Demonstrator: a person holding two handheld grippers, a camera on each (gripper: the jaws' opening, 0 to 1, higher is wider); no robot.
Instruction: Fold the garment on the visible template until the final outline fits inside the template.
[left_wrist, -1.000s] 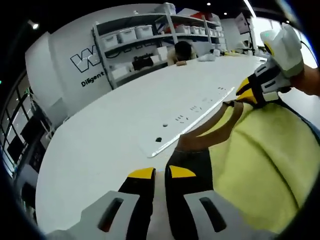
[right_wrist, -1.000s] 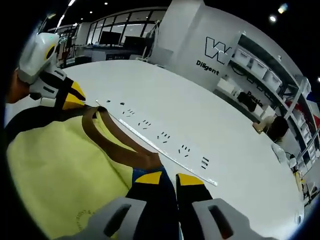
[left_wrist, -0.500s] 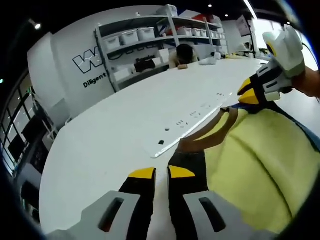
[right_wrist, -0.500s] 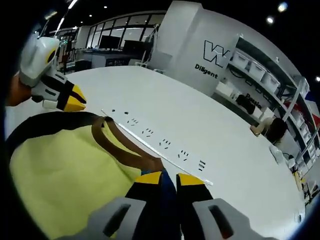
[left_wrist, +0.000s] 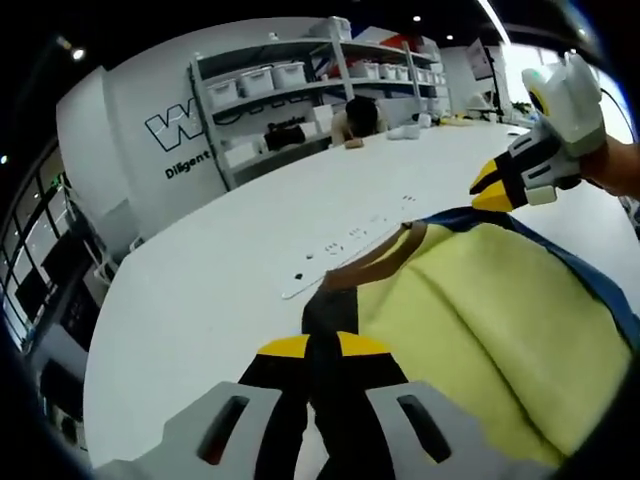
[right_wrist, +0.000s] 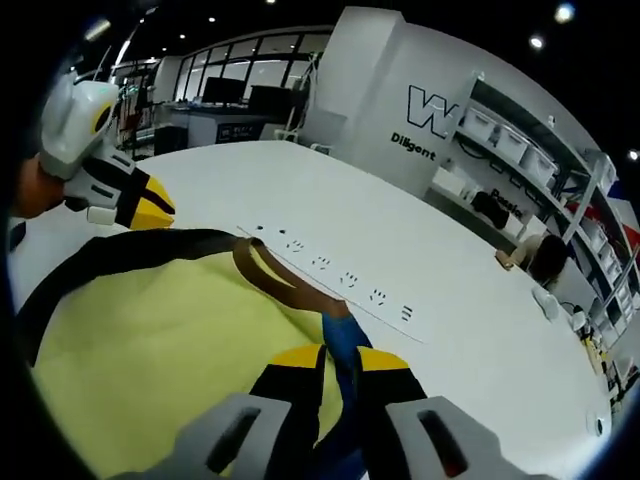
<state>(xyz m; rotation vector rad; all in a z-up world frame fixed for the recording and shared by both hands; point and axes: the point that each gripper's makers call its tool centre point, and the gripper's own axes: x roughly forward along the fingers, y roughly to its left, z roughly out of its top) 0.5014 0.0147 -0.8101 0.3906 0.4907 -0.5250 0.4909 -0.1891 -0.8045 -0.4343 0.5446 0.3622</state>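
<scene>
Fabric of the yellow garment (left_wrist: 480, 320) sits pinched in both tools. Left gripper (left_wrist: 322, 348) clamps its dark edge; right gripper (right_wrist: 340, 357) clamps the blue trim beside the template (right_wrist: 350, 285).

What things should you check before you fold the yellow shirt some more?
1. Left gripper pinching the yellow garment: ok, dark fabric sits between its jaws.
2. Right gripper pinching the garment: ok, blue trim runs between its jaws.
3. Template in sight: ok, its marked edge shows past the brown collar.
4. Garment's outline inside the template: cannot tell, the cloth covers most of it.
5. White table beyond the template free for the fold: ok.
6. Fabric flat: not ok, it bulges into ridges.
</scene>
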